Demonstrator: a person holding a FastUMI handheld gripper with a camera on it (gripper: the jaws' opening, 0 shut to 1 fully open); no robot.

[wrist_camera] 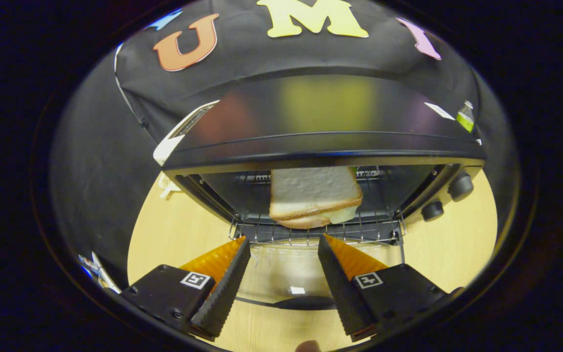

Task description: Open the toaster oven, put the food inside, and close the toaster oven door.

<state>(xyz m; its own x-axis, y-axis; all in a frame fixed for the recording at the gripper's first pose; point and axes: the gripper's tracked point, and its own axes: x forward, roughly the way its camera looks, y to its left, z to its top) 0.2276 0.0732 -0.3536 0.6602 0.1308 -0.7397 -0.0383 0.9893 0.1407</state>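
Observation:
A black toaster oven [320,122] stands on the light wooden table just ahead of me, its glass door [286,274] folded down flat toward me. A slice of white bread [314,196] lies on the wire rack [311,232] inside the open cavity. My gripper [284,238] hovers over the lowered door, fingertips just short of the rack's front edge. Its fingers stand apart with nothing between them. The bread sits beyond the fingertips, untouched.
Two round knobs [460,186] sit on the oven's right panel. A white object [179,134] leans by the oven's left rear corner. A small bottle with a green label [465,117] stands behind at the right. Bare table [174,234] flanks the oven on both sides.

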